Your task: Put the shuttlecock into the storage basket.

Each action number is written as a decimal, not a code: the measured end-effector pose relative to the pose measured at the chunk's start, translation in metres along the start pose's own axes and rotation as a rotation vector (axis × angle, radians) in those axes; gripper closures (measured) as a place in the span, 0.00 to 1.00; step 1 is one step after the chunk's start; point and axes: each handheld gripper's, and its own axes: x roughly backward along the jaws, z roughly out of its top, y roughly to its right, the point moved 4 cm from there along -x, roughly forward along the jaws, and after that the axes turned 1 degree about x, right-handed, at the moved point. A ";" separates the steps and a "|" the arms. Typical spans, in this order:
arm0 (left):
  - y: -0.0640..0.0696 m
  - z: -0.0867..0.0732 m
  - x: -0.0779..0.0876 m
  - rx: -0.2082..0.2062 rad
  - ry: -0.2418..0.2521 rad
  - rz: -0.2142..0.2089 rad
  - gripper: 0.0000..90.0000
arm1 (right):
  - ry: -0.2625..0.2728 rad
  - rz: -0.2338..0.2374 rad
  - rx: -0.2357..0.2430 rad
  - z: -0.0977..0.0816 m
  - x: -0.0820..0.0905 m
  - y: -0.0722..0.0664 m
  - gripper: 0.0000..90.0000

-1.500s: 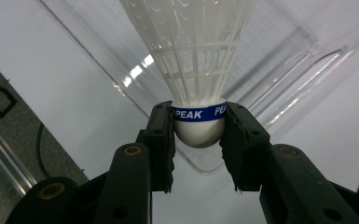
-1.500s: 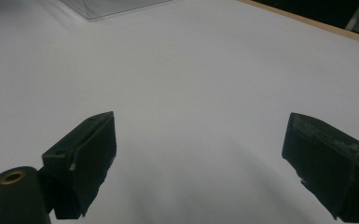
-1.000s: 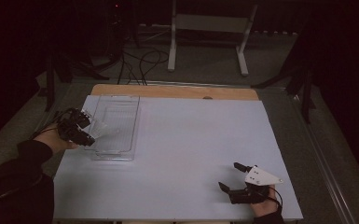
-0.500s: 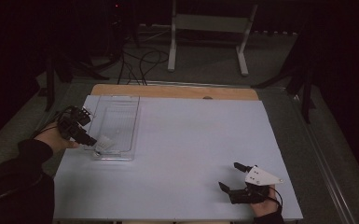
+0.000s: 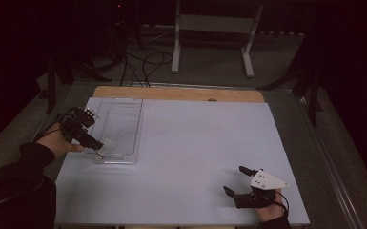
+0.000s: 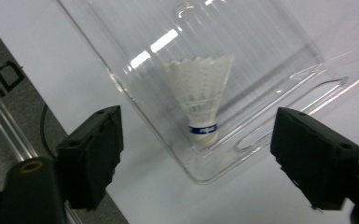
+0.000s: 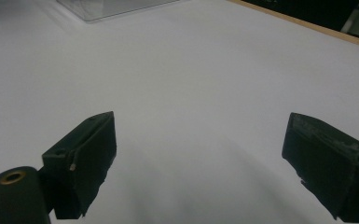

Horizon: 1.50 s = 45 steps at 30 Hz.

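A white shuttlecock [image 6: 203, 100] with a blue band near its cork rests inside the clear plastic tray [image 5: 124, 107], at its near left corner [image 5: 107, 147]. My left gripper [image 5: 95, 143] hangs over the tray's left rim, just behind the shuttlecock. Its jaws [image 6: 205, 158] have just been opening; they stand wide apart, and the shuttlecock lies ahead of them, free of both pads. My right gripper [image 5: 234, 179] rests near the table's front right edge, open [image 7: 205, 163] over bare white sheet.
A white sheet [image 5: 200, 143] covers the table, with a wooden strip [image 5: 171, 93] along the back edge. The tray's corner [image 7: 112, 7] shows far ahead of the right gripper. A metal stand [image 5: 209, 43] and cables [image 5: 143, 62] are on the floor behind.
The left jaws have opened and the shuttlecock now lies loose in the tray's near corner. The left hand shifted only slightly. The right gripper has stayed put.
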 end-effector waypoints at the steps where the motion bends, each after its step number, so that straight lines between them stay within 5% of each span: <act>1: 0.000 0.001 0.000 0.002 0.001 0.002 0.19 | 0.000 0.000 0.000 0.000 0.000 0.000 0.11; 6: 0.004 0.005 0.003 0.026 0.026 -0.029 0.09 | -0.001 -0.001 -0.003 0.000 0.000 0.000 0.11; 11: 0.009 0.008 0.007 -0.010 0.054 -0.081 0.00 | -0.001 0.000 -0.002 0.000 0.000 0.000 0.11; 24: 0.023 0.022 0.018 -0.035 0.134 -0.117 0.00 | -0.001 0.001 -0.005 -0.001 0.000 0.001 0.11; 45: 0.044 0.044 0.021 -0.074 0.165 -0.154 0.00 | -0.001 -0.001 -0.005 -0.001 0.000 0.001 0.11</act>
